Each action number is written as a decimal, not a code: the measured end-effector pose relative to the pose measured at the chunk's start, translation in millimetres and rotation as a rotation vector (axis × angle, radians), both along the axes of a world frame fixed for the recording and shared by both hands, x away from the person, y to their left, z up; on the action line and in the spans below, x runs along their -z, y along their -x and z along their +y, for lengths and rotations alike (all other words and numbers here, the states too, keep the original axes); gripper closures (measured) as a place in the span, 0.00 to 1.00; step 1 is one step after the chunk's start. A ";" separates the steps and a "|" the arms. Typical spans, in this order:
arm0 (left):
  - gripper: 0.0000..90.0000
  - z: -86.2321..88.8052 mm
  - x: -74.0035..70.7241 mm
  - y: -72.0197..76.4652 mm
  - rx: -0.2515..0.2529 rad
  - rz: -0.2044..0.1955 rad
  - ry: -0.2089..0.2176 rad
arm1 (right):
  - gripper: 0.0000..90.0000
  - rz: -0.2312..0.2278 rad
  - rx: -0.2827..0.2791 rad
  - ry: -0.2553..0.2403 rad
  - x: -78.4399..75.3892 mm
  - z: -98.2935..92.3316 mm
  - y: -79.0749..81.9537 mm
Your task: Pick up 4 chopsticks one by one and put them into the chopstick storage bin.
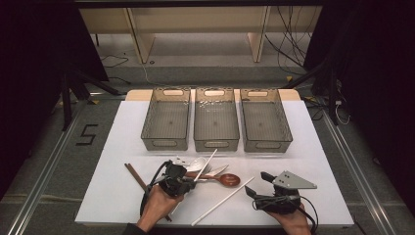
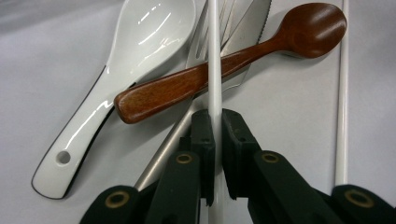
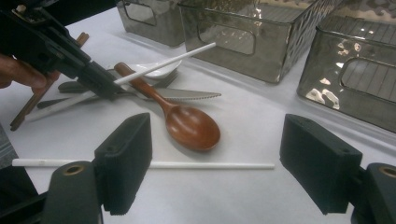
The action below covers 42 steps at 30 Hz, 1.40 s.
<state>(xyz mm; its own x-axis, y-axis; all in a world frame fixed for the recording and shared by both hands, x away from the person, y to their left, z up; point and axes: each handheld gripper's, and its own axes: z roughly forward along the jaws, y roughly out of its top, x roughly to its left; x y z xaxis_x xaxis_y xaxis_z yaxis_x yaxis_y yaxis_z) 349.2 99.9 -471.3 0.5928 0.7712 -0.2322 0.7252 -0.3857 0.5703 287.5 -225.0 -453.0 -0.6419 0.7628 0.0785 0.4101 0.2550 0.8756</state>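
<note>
L gripper point(image 2: 215, 122) clamped on white stick point(image 2: 214, 56); R gripper point(image 3: 215, 168) jaws apart, idle.
Lift straight up, clear of spoon point(image 2: 224, 70), w/o dragging the pile.

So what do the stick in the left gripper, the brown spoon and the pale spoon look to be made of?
White stick, clamped in the left gripper: smooth, matte, uniform white, probably plastic, possibly coated.
Brown spoon: wood by its visible grain, with a satin varnish.
Pale spoon: likely glazed ceramic, given its sharp glossy reflections, though melamine can't be ruled out.

3 bins point(image 1: 216, 120) wall off the rear (front mat point(image 1: 313, 161) open).
</note>
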 end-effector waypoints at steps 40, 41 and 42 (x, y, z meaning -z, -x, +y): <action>0.93 51.2 -78.2 -48.4 -0.090 -0.199 0.083 | 0.29 -0.008 0.018 -0.039 -3.6 -6.9 0.2; 0.93 53.8 -79.7 -52.7 -0.105 -0.204 0.088 | 0.29 -0.006 0.018 -0.039 -3.6 -7.0 0.1; 0.93 56.7 -81.1 -57.2 -0.114 -0.209 0.092 | 0.29 -0.007 0.020 -0.041 -3.7 -7.3 0.3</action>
